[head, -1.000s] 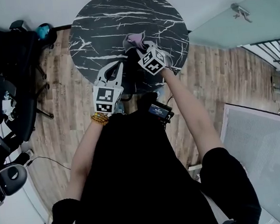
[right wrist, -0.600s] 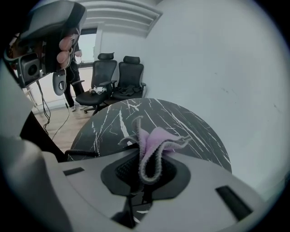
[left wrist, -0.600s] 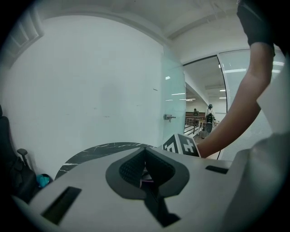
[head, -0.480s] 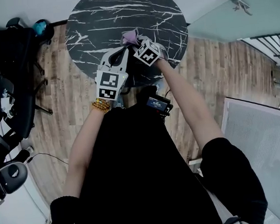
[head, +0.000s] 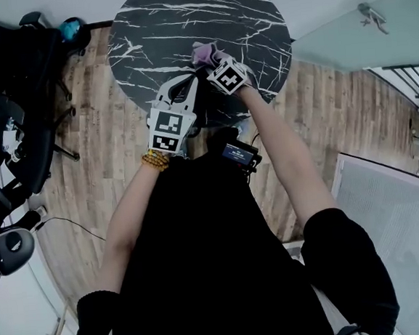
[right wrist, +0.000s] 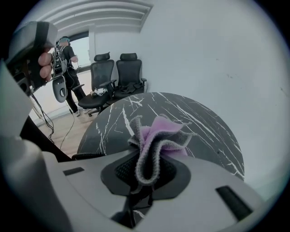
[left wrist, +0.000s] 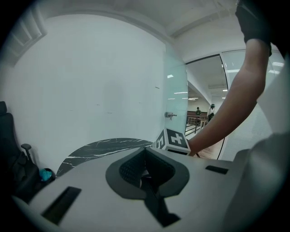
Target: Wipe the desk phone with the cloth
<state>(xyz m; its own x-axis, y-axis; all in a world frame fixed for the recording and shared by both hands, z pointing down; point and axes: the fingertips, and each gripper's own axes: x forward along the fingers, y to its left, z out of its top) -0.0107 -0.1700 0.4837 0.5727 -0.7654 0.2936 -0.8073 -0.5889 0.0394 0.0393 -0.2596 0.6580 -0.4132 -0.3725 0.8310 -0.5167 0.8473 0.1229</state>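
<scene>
A round black marble table point(head: 154, 29) fills the top of the head view. My right gripper point(head: 211, 57) is over its near part, shut on a bunched purple-and-grey cloth point(head: 202, 52). In the right gripper view the cloth point(right wrist: 156, 140) sticks up from between the jaws, and a black coiled cord point(right wrist: 86, 156) shows just below them at the left. I cannot make out the desk phone's body. My left gripper point(head: 180, 85) hovers over the table's near edge, close to the left of the right one. Its jaws meet with nothing between them point(left wrist: 145, 158).
Black office chairs point(head: 5, 86) stand left of the table, and they also show as chairs point(right wrist: 115, 74) in the right gripper view. A person point(right wrist: 68, 59) stands beyond them. A glass partition point(head: 357, 26) is at the right. A small black device point(head: 237, 155) hangs at my waist.
My left gripper has moved forward and to the right, closing in beside the right gripper. The right gripper has carried the cloth a little farther over the table.
</scene>
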